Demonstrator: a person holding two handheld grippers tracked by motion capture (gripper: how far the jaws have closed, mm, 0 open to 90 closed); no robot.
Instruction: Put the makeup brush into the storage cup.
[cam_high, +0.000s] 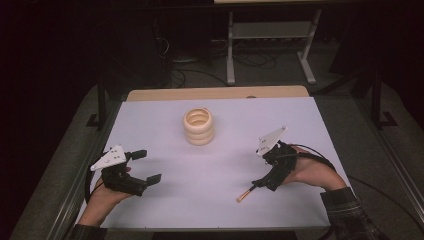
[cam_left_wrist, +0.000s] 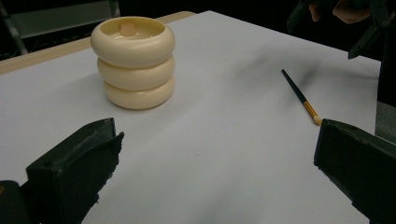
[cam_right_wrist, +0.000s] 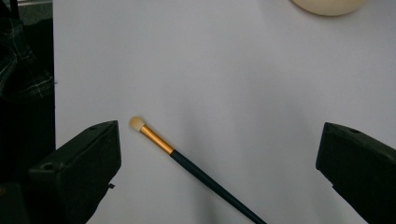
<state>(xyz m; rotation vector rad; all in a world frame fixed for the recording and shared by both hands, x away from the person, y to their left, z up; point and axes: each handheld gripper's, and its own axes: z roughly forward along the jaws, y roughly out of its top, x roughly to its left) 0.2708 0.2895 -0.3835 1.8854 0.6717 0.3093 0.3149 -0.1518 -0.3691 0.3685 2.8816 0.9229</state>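
Observation:
A small makeup brush (cam_high: 245, 194) with a dark handle, gold ferrule and pale tip lies flat on the white table top (cam_high: 220, 165). My right gripper (cam_high: 261, 184) hovers over its handle end, open; the brush (cam_right_wrist: 187, 163) lies on the sheet between the wide-apart jaws, untouched. A cream ribbed holder (cam_high: 199, 126), shaped like three stacked rings, stands upright at mid-table. At the left my left gripper (cam_high: 149, 166) is open and holds nothing, pointing toward the holder (cam_left_wrist: 133, 60) and the brush (cam_left_wrist: 301, 98).
A wooden strip (cam_high: 215, 93) runs along the table's far edge. Beyond it, a grey metal stand (cam_high: 270, 45) and cables lie on the dark floor. A plaid sleeve (cam_right_wrist: 21, 60) shows at the left of the right gripper view.

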